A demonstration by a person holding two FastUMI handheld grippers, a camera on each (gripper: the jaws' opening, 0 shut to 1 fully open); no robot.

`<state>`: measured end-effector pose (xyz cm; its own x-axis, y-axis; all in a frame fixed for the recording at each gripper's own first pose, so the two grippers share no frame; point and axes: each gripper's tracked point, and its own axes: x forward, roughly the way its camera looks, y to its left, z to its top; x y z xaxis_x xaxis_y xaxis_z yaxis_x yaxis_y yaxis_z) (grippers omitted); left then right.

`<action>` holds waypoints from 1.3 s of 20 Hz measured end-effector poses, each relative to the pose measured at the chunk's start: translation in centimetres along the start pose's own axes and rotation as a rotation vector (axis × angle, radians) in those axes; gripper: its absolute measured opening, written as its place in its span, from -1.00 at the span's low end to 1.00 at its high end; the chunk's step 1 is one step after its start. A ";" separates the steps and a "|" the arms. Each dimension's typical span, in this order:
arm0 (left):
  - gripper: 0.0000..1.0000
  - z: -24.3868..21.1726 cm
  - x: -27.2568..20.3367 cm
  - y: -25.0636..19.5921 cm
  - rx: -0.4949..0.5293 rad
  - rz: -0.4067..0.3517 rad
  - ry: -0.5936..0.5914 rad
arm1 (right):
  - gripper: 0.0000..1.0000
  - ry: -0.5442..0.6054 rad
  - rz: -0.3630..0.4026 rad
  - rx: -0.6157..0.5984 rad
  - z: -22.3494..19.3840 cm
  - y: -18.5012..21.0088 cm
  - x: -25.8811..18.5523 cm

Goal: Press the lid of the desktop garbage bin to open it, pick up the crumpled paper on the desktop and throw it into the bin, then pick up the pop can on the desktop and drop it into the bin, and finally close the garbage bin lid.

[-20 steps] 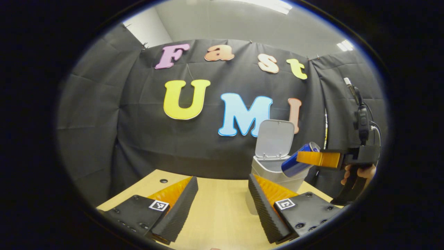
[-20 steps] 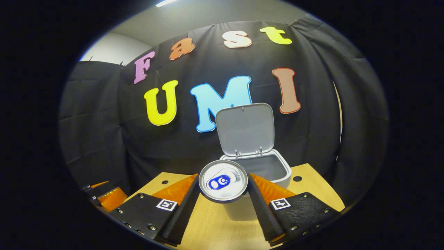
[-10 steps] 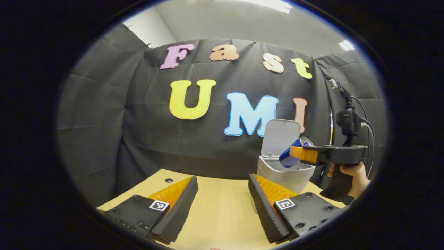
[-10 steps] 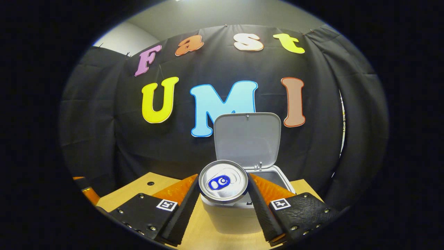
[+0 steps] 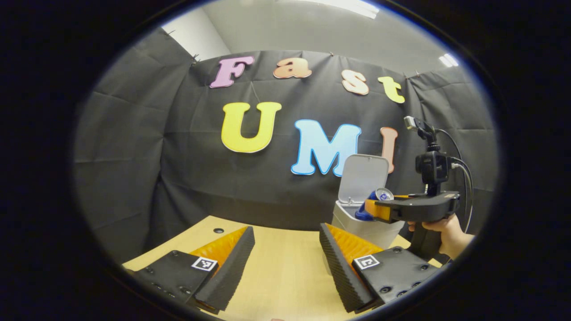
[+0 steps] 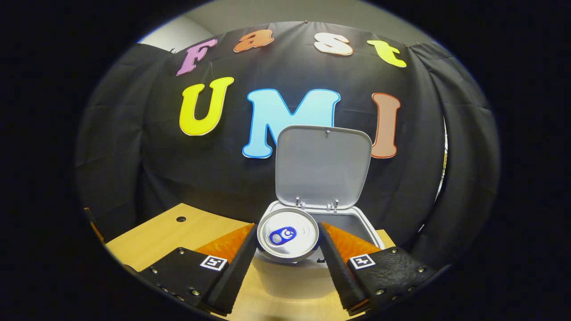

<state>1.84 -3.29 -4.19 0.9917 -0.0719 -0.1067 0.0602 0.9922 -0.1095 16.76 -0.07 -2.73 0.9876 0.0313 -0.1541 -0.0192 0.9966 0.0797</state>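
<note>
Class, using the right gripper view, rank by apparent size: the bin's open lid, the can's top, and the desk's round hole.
1. Bin lid, largest.
2. Can top; it sits nearest the camera, so it looks bigger than it really is.
3. Desk hole, smallest.

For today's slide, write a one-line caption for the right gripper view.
Right gripper holds a can over the open bin, lid upright.

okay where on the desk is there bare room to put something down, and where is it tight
Bare desk runs from the left gripper out to the cable hole at the far left edge. It is tight at the far right: the bin, lid up, with the right gripper holding the can over its opening.
</note>
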 end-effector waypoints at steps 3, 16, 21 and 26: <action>0.90 0.1 -0.2 0.2 -0.004 0.006 0.001 | 0.70 -0.021 -0.015 0.001 0.6 -0.3 -0.1; 0.90 0.7 -0.2 -0.7 -0.003 -0.029 -0.010 | 0.82 -0.043 -0.048 0.040 3.7 -1.8 -0.6; 0.90 1.0 1.4 -0.9 -0.009 -0.058 -0.015 | 0.81 -0.072 -0.087 0.032 6.6 -3.4 0.1; 0.90 0.8 4.0 -1.5 -0.024 -0.119 0.000 | 0.82 -0.061 -0.122 0.014 8.8 -4.5 1.7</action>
<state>5.83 -5.02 -3.63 0.9778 -0.1889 -0.0911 0.1747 0.9739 -0.1445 19.88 -5.21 5.27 0.9901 -0.0952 -0.1029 0.1035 0.9915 0.0783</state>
